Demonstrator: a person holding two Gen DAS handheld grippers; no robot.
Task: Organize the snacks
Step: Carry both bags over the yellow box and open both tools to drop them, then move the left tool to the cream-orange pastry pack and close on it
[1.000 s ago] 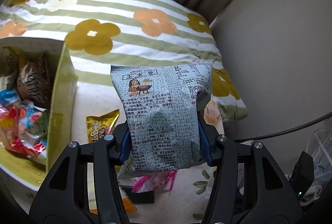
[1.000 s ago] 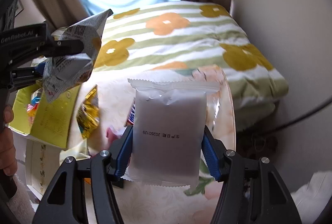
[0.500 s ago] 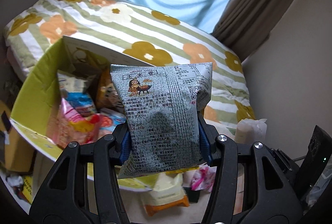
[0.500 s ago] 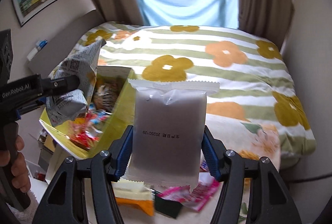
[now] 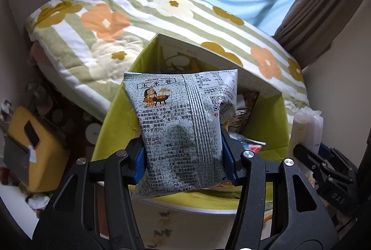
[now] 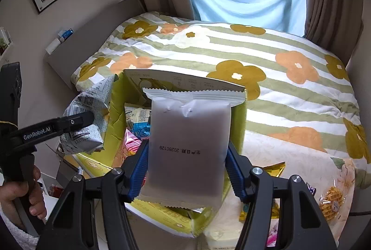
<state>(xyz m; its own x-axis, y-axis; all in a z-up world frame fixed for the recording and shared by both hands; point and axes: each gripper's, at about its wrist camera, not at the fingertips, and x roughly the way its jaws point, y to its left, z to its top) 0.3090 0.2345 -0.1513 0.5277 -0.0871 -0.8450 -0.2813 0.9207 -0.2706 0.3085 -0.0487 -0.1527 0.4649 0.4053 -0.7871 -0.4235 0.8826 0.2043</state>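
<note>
My left gripper [image 5: 184,163] is shut on a grey-green printed snack bag [image 5: 180,124], which hangs above the open yellow-green box [image 5: 116,115]. The right wrist view shows that same gripper [image 6: 78,121] with the printed bag [image 6: 85,115] just left of the box's left wall [image 6: 114,110]. My right gripper [image 6: 187,171] is shut on a plain white snack pack [image 6: 189,145], over the box, which holds several wrapped snacks [image 6: 136,120]. More snacks [image 5: 245,108] show in the box behind the printed bag.
A bed with a striped flower quilt [image 6: 231,52] lies behind the box. Loose snacks, among them a waffle pack [image 6: 331,201] and a gold wrapper [image 6: 273,167], lie at the right on the floral surface. A yellow case [image 5: 34,150] stands low at the left. A hand [image 6: 20,196] holds the left gripper's handle.
Both grippers have swung left from over the loose snacks to over the yellow-green box, each keeping its bag. The box now sits in the middle of both views.
</note>
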